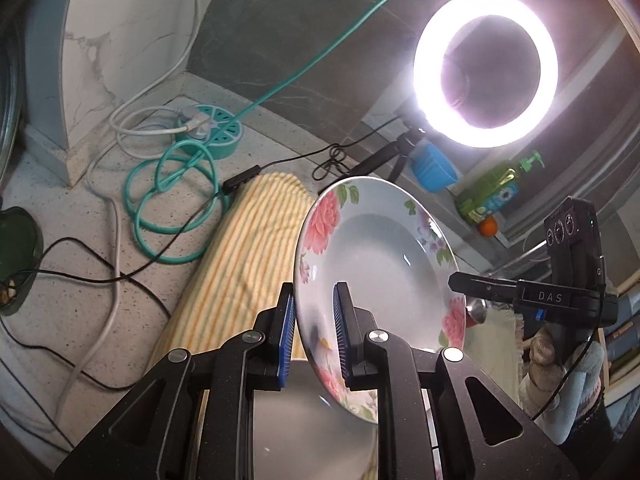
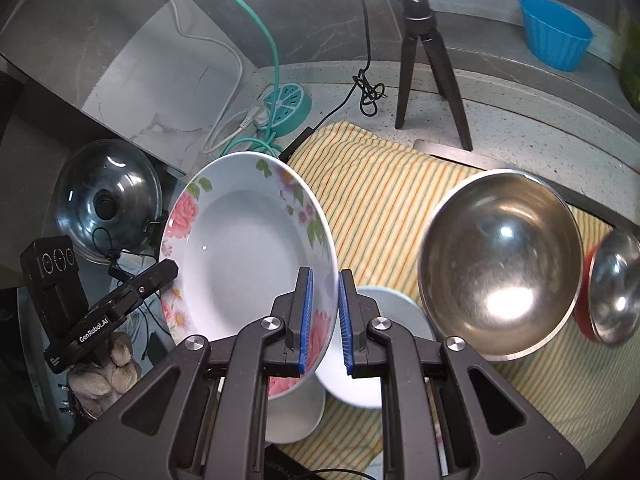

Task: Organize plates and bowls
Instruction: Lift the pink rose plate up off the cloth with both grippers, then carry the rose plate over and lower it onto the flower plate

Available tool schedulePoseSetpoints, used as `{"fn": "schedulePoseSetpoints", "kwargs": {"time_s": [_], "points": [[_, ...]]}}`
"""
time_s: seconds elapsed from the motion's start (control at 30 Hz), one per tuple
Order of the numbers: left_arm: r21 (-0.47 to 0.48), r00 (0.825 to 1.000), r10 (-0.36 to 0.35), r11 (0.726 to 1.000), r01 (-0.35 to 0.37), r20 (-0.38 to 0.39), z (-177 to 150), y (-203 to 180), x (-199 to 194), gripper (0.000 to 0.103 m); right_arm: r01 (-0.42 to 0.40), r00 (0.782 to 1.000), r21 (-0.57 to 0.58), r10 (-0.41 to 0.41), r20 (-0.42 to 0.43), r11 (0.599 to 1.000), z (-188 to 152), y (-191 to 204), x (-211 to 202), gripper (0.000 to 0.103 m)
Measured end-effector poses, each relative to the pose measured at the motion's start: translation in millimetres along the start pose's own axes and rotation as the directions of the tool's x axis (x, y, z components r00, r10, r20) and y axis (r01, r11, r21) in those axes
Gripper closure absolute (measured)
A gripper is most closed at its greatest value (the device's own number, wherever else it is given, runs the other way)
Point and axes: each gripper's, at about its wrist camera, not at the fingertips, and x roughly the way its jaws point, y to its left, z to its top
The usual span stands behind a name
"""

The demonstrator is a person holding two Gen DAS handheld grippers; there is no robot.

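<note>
Both grippers are clamping the floral plate [image 2: 248, 248] by opposite rims: the right gripper [image 2: 323, 320] at its five o'clock edge, the left gripper [image 1: 314, 334] opposite, carrying it tilted above the striped towel [image 2: 384, 208]. Beyond, at two o'clock, a steel bowl [image 2: 500, 264] is waiting. Next, I judge, both are needing level, matched lowering onto a stack.

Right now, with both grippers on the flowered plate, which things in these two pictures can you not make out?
- Left wrist view: the plate hides most of the right gripper and whatever lies behind it.
- Left wrist view: the ring lamp glares; nearby detail is washed out.
- Right wrist view: the left gripper covers the plate's far rim.
- Right wrist view: the steel bowl is blurred; the red-edged bowl is cut off by the edge.
</note>
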Motion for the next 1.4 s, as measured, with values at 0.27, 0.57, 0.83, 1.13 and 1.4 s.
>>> {"fn": "schedulePoseSetpoints", "kwargs": {"time_s": [0.27,0.57,0.83,1.13,1.4], "points": [[0.063,0.999,-0.034,0.997,0.036,-0.03,-19.9,-37.7,-5.1,0.086,-0.007,0.999,0.053,0.005,0.041,0.999,-45.8,-21.0,-45.7,0.09],[0.107,0.988,-0.1,0.988,0.113,-0.121,-58.2,-83.5,7.6,0.086,0.004,0.997,0.138,-0.014,0.069,0.99,-96.4,-65.4,-89.9,0.09],[0.128,0.965,-0.133,0.978,0.164,-0.224,-93.1,-116.9,33.4,0.086,0.042,0.996,0.223,-0.059,0.071,0.974,-145.9,-107.6,-112.1,0.09],[0.163,0.936,-0.113,0.971,0.175,-0.333,-127.0,-145.9,66.7,0.086,0.089,0.994,0.316,-0.104,0.031,0.945,-195.5,-156.7,-111.2,0.09],[0.178,0.91,-0.081,0.97,0.166,-0.407,-155.8,-155.3,93.4,0.086,0.126,0.992,0.361,-0.128,-0.018,0.924,-224.4,-187.5,-98.2,0.09]]}}
